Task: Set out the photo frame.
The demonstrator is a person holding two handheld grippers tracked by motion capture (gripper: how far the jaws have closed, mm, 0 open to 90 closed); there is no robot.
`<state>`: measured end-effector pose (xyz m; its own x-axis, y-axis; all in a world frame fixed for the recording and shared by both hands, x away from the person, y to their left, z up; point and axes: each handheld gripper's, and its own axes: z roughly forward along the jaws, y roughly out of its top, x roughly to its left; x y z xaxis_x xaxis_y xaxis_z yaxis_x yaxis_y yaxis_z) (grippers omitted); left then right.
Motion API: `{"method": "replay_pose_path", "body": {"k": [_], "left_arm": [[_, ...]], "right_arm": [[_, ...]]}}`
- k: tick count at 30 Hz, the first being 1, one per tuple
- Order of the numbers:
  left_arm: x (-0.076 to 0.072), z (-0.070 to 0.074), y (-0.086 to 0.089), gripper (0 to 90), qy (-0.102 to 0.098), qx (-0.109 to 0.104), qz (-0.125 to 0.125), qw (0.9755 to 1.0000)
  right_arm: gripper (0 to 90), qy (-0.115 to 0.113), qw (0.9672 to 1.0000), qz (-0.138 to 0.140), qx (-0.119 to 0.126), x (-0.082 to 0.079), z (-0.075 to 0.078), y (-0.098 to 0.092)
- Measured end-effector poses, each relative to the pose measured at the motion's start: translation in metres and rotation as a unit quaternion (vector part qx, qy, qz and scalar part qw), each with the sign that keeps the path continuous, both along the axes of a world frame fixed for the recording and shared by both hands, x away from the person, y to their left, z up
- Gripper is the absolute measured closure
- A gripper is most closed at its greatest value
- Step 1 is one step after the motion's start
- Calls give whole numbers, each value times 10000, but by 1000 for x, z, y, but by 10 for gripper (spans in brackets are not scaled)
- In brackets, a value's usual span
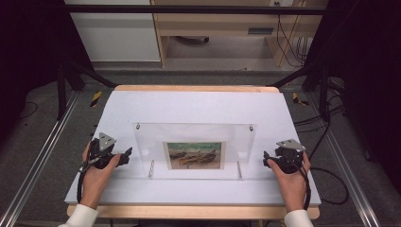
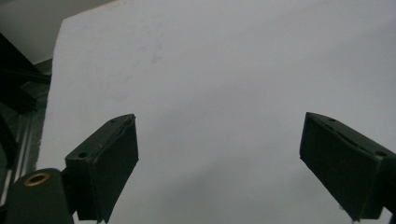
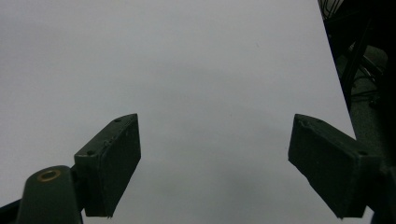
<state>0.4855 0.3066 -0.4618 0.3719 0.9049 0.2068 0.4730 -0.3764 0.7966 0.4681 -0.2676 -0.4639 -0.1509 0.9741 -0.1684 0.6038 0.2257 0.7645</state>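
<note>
Frame (image 1: pixel 194 150), one clear acrylic stand, sits mid-table on the white sheet (image 1: pixel 198 106) in the high view, between my left gripper (image 1: pixel 124 156) and right gripper (image 1: pixel 266 159), apart from both. It holds one picture (image 1: pixel 195 155), and four screws mark its corners. In the left gripper view my fingers (image 2: pixel 105 163) are spread over bare sheet, pinching nothing. In the right gripper view my fingers (image 3: pixel 109 161) stand wide too, with nothing between them.
</note>
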Motion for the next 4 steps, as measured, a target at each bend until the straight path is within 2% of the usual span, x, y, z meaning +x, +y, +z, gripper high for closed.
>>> {"method": "replay_pose_path", "body": {"k": [1, 4], "left_arm": [[-1, 0, 1, 108, -21, 26, 12, 10000], [-2, 0, 3, 106, -58, -107, 23, 9999]], "right_arm": [[171, 20, 9999, -48, 118, -1, 1, 1], [185, -115, 9998, 34, 185, -5, 3, 1]]}}
